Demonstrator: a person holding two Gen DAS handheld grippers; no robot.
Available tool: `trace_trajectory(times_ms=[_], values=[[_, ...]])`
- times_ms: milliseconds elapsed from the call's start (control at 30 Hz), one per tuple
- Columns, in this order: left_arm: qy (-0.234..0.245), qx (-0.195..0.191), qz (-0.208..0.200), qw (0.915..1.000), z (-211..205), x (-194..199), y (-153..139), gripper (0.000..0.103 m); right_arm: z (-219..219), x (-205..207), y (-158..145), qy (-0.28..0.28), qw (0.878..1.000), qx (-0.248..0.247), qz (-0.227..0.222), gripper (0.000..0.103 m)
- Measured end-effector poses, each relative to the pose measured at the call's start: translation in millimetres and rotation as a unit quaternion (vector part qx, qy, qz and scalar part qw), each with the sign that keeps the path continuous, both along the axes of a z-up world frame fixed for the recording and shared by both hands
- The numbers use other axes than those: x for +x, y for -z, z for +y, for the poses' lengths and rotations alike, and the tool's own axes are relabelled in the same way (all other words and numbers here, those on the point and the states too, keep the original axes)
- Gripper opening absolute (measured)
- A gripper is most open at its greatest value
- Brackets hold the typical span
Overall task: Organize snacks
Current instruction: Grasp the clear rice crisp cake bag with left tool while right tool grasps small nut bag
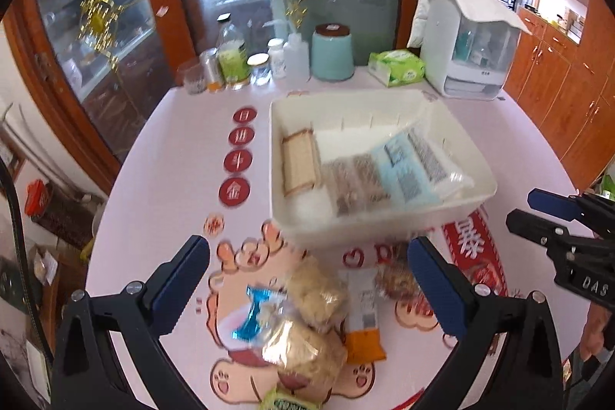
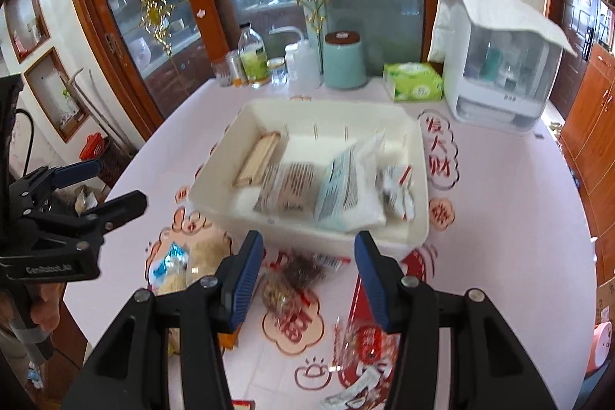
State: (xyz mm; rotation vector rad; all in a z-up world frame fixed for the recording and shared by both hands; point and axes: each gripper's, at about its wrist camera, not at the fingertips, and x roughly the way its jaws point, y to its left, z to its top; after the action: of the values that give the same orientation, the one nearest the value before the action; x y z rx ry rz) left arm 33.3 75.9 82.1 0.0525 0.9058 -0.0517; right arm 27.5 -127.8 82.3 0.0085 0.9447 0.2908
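Beside the bin's (image 1: 378, 221) near rim, both tools — left (image 1: 307, 279), right (image 2: 309, 279) — gape empty, seemingly clear.

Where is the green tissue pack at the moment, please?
In both views the green tissue pack sits at the table's far edge, behind the white bin, between the teal canister and the white dispenser.

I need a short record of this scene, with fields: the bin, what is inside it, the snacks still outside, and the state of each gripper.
bin: white bin on the pink table
inside: wafer pack, brown striped packet, pale blue packet, small red-and-white packet
outside, in front of the bin: beige snack bags, orange-ended packet, brown snack bag
left gripper: open, empty
right gripper: open, empty
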Motion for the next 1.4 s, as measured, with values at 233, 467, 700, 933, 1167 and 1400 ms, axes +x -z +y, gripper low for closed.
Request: trace_trajectory(times_ms=[233, 467, 700, 933, 1167, 1400], values=[[-0.036, -0.008, 0.052, 0.9980, 18.7, -26.1, 60.7, 0.103, 3.3, -9.7, 40.2, 0.001, 0.999, -0.001, 0.043, 0.050], [-0.085, -0.016, 0.103, 0.9910, 36.7, -34.8, 121.9, 0.103, 11.8, -13.0, 76.8, -0.004, 0.997, -0.011, 0.076, 0.050], [-0.131, -0.045, 0.129, 0.9819, 49.1, -34.1, 153.6, 0.103, 29.4, -9.0, 108.2, -0.026, 0.995, -0.027, 0.095, 0.050], [-0.171, -0.097, 0.155, 0.9681, 60.6, -28.4, 173.1, 0.103, 39.4, 3.8, 130.3, -0.036, 0.993, -0.026, 0.113, 0.050], [-0.193, -0.120, 0.165, 0.9597, 61.6, -19.7, 184.0, 0.102, 46.7, 15.0, 146.1, -0.042, 0.990, -0.026, 0.129, 0.050], [-0.183, -0.090, 0.174, 0.9634, 45.4, -12.1, 191.2, 0.093, 48.2, 17.7, 157.4, -0.048, 0.988, -0.028, 0.144, 0.050]])
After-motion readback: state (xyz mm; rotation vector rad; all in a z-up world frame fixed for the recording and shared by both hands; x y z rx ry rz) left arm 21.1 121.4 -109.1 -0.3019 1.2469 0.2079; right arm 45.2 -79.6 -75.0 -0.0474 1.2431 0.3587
